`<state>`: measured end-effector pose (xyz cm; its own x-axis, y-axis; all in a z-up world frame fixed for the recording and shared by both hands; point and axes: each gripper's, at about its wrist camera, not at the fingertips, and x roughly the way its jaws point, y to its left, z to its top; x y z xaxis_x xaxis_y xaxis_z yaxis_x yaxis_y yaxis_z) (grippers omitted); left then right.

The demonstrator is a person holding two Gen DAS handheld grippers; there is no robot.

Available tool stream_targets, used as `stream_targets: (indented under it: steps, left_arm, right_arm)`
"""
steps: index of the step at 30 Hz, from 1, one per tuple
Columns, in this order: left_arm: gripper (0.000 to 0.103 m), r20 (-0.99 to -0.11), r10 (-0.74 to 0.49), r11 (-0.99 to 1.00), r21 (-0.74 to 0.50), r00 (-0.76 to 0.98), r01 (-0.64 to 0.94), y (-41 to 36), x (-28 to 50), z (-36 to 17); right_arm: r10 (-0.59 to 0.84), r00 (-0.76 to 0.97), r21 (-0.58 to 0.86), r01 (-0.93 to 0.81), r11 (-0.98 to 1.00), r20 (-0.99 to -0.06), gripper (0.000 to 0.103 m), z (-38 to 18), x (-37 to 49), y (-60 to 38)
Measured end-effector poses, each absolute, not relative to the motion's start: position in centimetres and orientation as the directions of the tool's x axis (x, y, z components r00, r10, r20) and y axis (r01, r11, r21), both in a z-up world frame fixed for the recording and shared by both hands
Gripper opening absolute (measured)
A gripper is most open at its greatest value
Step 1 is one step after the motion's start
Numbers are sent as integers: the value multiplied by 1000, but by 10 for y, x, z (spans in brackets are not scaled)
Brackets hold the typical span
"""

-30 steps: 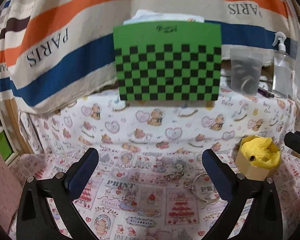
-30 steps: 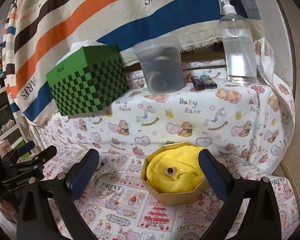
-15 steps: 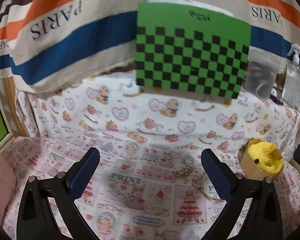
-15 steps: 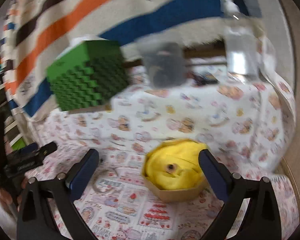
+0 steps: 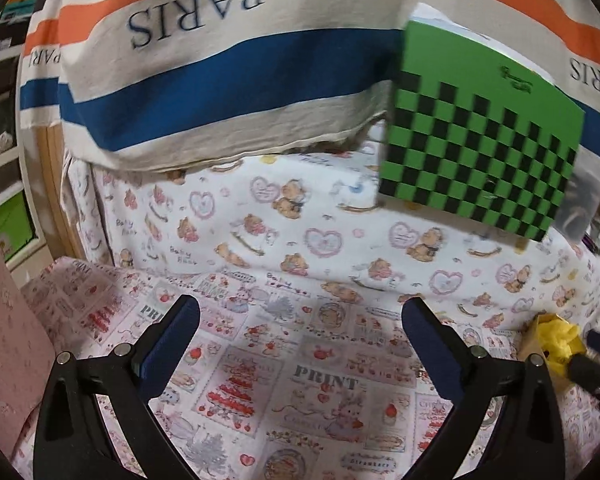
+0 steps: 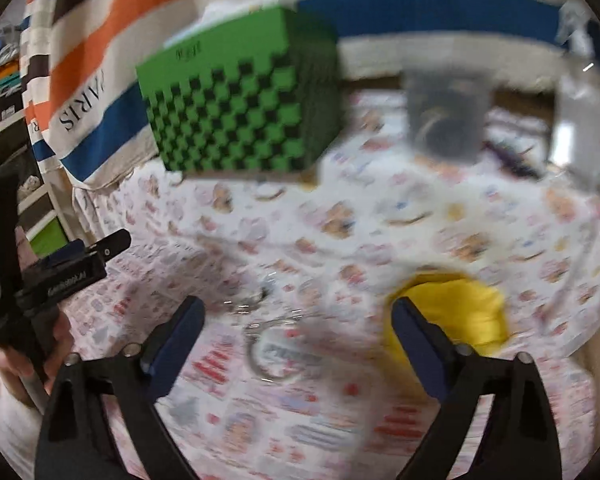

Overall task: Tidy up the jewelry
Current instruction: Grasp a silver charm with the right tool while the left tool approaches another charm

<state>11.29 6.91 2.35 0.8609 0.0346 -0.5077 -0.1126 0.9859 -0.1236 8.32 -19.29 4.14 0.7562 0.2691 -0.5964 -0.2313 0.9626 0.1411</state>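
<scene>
Left gripper (image 5: 300, 336) stands wide open over the printed cloth (image 5: 292, 380) on the table, nothing between its blue pads. Right gripper (image 6: 298, 334) is also open, though its jaws have just been closing a little; they press on nothing.

Right wrist view is heavily blurred. A thin metal ring bracelet (image 6: 274, 354) lies flat on the cloth between the right gripper's fingers, near the middle. A smaller metal piece (image 6: 248, 302), perhaps a chain or charm, lies just beyond it, towards the left finger; detail cannot be told.

The cardboard box (image 6: 448, 316) lined with yellow cloth sits to the right of the bracelet, partly behind the right finger. In the left wrist view the same box (image 5: 536, 340) shows at the far right edge.

Green-and-black checked box (image 5: 480, 140) stands on a raised ledge at the back, in front of a striped "PARIS" towel (image 5: 220, 68). To its right, a frosted container (image 6: 446, 116) and a clear spray bottle (image 6: 580, 120), both smeared.

A hand (image 6: 32, 356) holding the left gripper appears at the left edge of the right wrist view.
</scene>
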Motion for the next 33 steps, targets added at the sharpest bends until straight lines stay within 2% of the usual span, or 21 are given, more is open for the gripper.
stream_targets:
  steps: [1,4,9,12,20,26,31,33]
  left_arm:
    - [100,-509,36,985,-129,860,-117,72,113,23]
    - [100,-516,43,980,-143,855,-135,77,114,21]
    - [100,-531,53,979,-140,846,-149,81,117,20]
    - [100,-526,38,977,-157,850,-141,84,116,25]
    - [100,-541,22,977,-169,841,-134,80,114,25]
    - [100,-540,44,981,-136,840,-139,76,115,24]
    - [100,-545,25,983,-138,838,-119,72,117,21]
    - [96,-550,-8,982,-161,835,-97,70,120,20]
  right_arm:
    - [279,728,159,-231,960,-627,86,37,94,-185]
    - [282,671,165,-234,958,-686,71,22,116,-165]
    - [298,587,205,-220,954,-753,43,-4,145,-142]
    - [313,555,242,-199,950,-771,33,-16,159,-138]
    - [303,525,233,-197,952,-795,23,-32,175,-128]
    - [288,520,210,-204,956,-804,8,-40,179,-121]
    - [289,572,217,-192,957,-767,8,-26,166,-135]
    - [311,592,238,-200,950,-744,8,-18,156,-145]
